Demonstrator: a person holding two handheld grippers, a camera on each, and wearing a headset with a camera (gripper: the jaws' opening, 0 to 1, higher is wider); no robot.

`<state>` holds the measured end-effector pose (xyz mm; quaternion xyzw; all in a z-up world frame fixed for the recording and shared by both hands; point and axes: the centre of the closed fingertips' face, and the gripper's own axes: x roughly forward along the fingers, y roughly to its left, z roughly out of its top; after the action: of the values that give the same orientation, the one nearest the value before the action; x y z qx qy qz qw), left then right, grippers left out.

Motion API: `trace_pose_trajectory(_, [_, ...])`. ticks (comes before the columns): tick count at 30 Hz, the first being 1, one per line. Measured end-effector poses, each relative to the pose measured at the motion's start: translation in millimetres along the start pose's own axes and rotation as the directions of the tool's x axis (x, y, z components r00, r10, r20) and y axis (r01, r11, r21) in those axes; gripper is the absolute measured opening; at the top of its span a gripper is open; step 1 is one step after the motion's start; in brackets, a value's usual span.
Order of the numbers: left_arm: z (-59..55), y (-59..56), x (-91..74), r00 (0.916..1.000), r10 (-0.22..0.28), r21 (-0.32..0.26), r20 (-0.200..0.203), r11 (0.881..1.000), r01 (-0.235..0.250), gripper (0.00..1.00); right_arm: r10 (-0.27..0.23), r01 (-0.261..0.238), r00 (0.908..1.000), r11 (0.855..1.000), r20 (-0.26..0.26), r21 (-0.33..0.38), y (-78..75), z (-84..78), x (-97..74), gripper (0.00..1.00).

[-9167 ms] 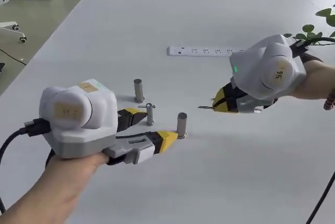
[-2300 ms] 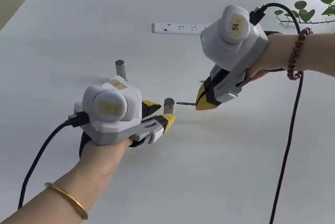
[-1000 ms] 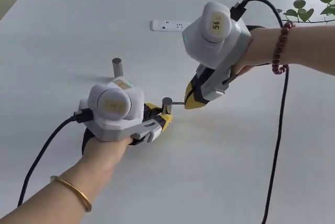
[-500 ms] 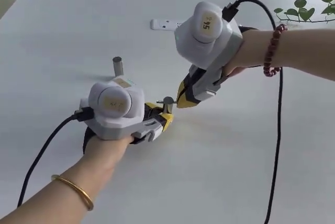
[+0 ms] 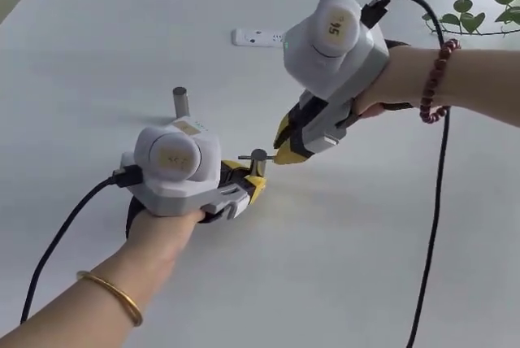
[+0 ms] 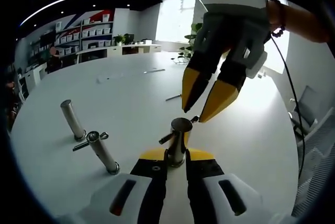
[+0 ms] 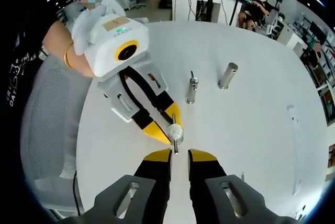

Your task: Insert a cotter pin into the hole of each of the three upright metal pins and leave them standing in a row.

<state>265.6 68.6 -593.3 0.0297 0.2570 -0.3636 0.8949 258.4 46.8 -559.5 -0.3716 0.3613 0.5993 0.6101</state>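
Note:
My left gripper (image 5: 247, 184) (image 6: 177, 157) is shut on the near metal pin (image 5: 258, 159) (image 6: 178, 141), holding it upright on the white table (image 5: 341, 250). A cotter pin (image 5: 245, 157) (image 7: 174, 139) runs through that pin's hole. My right gripper (image 5: 281, 150) (image 7: 179, 157) hovers just right of the pin, open, its tips either side of the cotter pin's end. The middle pin (image 6: 102, 152) (image 7: 192, 90) stands with a cotter pin (image 6: 88, 141) through it. The far pin (image 5: 180, 102) (image 6: 72, 121) (image 7: 228, 76) stands bare.
A white power strip (image 5: 258, 37) lies at the back of the table. Plant leaves (image 5: 481, 5) reach in at the top right. Black cables (image 5: 429, 202) trail from both grippers across the table. Seated people and shelves show beyond the table.
My right gripper pushed the cotter pin into the near pin, then opened and drew back up and right. The cotter pin stays through the hole. My left gripper kept its hold.

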Motion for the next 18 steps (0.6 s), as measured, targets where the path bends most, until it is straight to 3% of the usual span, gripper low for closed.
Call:
trace_pose_trajectory(3, [-0.1, 0.3, 0.0, 1.0000, 0.001, 0.000, 0.000, 1.000, -0.001, 0.11, 0.016, -0.017, 0.9998, 1.000, -0.013, -0.009, 6.1, -4.4, 0.6, 0.00])
trace_pose_trajectory(18, [-0.8, 0.3, -0.8, 1.0000, -0.004, -0.010, 0.000, 1.000, 0.004, 0.11, 0.008, -0.008, 1.0000, 1.000, -0.002, -0.011, 4.1, 2.6, 6.3, 0.00])
